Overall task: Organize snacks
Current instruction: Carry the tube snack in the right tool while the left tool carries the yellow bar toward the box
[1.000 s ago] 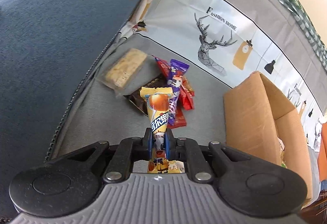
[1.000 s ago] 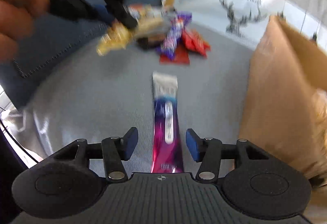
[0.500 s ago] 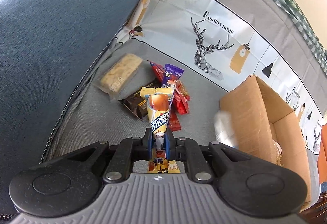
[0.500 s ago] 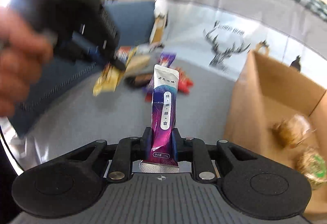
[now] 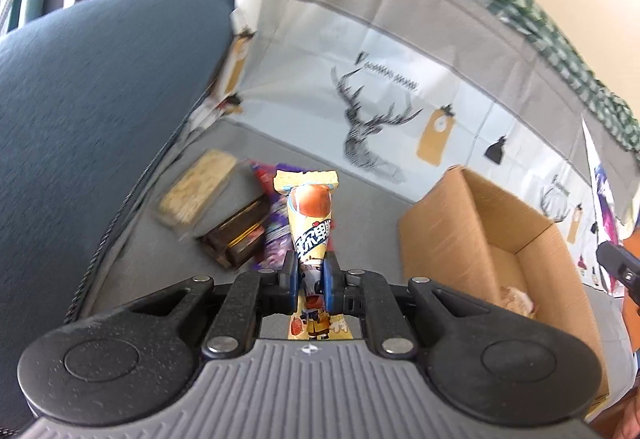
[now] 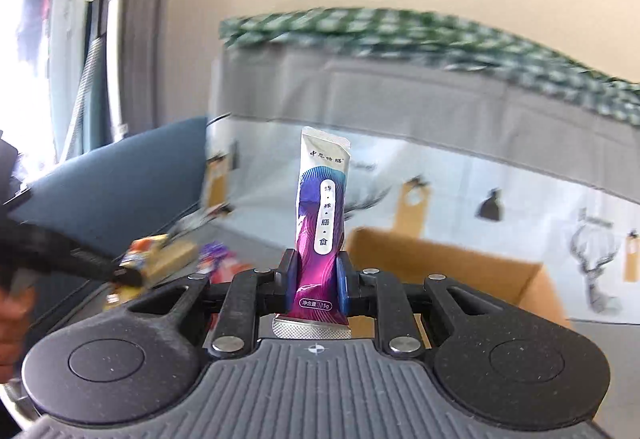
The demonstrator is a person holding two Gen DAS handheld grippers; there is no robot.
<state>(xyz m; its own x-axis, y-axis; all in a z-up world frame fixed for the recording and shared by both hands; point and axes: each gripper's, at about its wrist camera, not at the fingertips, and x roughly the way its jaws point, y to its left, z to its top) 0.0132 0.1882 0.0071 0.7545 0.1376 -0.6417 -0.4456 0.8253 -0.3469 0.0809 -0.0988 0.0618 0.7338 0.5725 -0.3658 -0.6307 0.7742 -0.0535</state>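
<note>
Left gripper (image 5: 307,271) clamped on a yellow cone-shaped snack packet (image 5: 309,223), held upright at the centre of the left wrist view, tail end poking out below the blue pads. Behind it, in the middle left of that frame, a heap of snacks on the grey seat (image 5: 160,259): a pale cracker pack (image 5: 198,191), a dark brown bar (image 5: 236,237), purple and red wrappers partly hidden. Cardboard box (image 5: 472,239) at centre right of the same frame, open on top, with something wrapped lying inside at its lower right. Right gripper (image 6: 317,281) clamped on a purple and white stick sachet (image 6: 322,223), upright at the centre of the right wrist view, crimped end below the pads. Box rim just behind and to the right of the sachet. Deer-print cloth (image 5: 372,135) across the sofa back.
</note>
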